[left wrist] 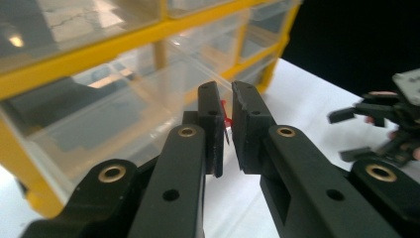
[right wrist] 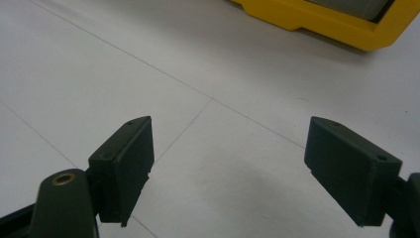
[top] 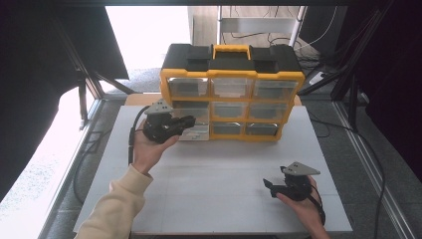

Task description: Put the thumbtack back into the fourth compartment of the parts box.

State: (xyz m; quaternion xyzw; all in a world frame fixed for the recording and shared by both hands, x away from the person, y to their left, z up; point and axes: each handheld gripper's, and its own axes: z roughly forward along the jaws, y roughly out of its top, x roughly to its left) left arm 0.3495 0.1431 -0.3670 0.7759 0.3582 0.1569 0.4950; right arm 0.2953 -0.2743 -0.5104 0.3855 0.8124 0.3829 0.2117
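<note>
a yellow drawer organizer point(top: 232, 74) is being faced on the table point(top: 224, 164). a small red piece point(left wrist: 225, 115) is being pinched by the left gripper point(left wrist: 225, 129) beside a pulled-out bottom-left drawer point(top: 196, 132); dropping it in is judged next. the right gripper point(right wrist: 228, 168) is being held spread.

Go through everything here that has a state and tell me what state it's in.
Left gripper: shut on a small red thing.
Right gripper: open, nothing between its fingers, above the table.
Bottom-left drawer: pulled out.
Other drawers of the organizer: closed.
</note>
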